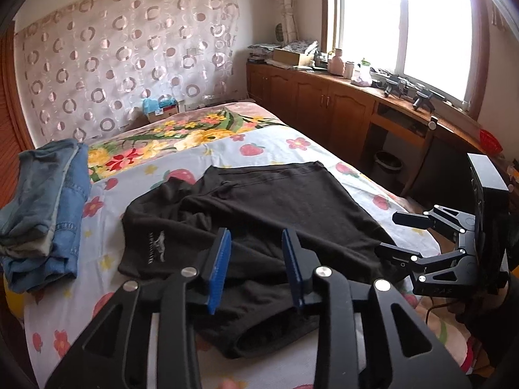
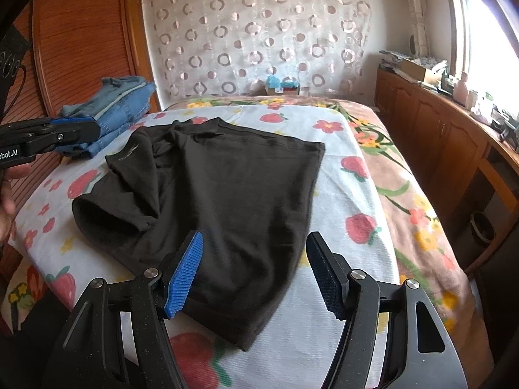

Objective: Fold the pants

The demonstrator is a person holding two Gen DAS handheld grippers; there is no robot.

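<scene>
A home bedroom. A bed (image 2: 356, 214) with a strawberry-and-flower print sheet fills the middle. Behind it hangs a sheer curtain (image 1: 129, 55) patterned with rings. Wooden cabinets (image 1: 311, 103) run under a bright window (image 1: 405, 26), their top cluttered with jars and boxes. Folded jeans (image 1: 45, 207) lie stacked at the bed's edge beside a wooden wardrobe (image 2: 81, 39).

Left gripper (image 1: 256, 265) angled downward, jaws partly apart and empty, right gripper (image 2: 256, 275) angled downward, jaws wide, empty
</scene>
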